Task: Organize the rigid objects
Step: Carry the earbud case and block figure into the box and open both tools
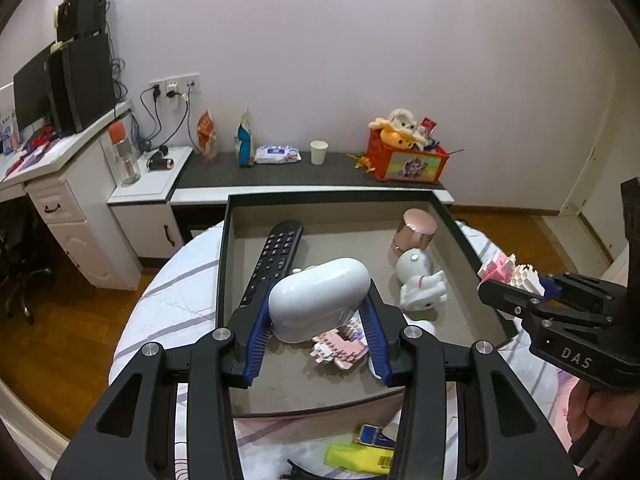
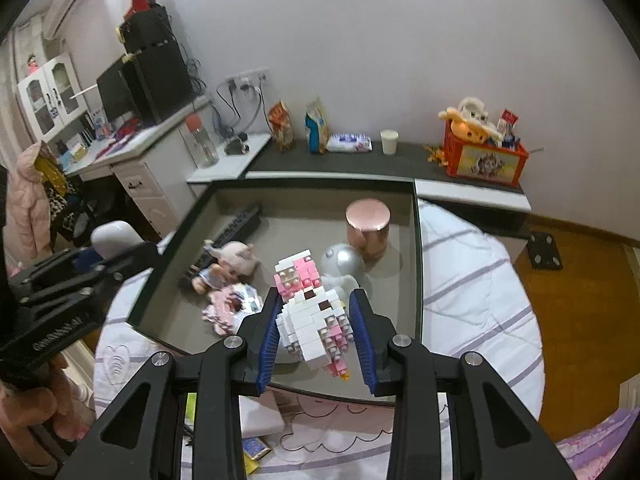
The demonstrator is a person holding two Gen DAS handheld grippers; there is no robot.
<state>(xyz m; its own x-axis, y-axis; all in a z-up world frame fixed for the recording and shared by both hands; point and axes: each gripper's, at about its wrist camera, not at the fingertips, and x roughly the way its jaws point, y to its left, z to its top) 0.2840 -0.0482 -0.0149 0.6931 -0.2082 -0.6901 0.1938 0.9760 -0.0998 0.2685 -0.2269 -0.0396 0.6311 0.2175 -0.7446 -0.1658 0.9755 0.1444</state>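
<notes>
The left gripper (image 1: 318, 320) is clamped on a white case (image 1: 318, 298) above the grey tray (image 1: 464, 240) on the bed, while the right gripper (image 2: 316, 334) pinches a pink-and-white brick figure (image 2: 314, 316) over the same tray.

Each gripper (image 1: 318, 320) is matte black plastic with ribbed blue pads (image 1: 258, 334) and silver round screws (image 1: 222, 334); the right gripper (image 2: 316, 322) bears white "DAS" lettering.
</notes>
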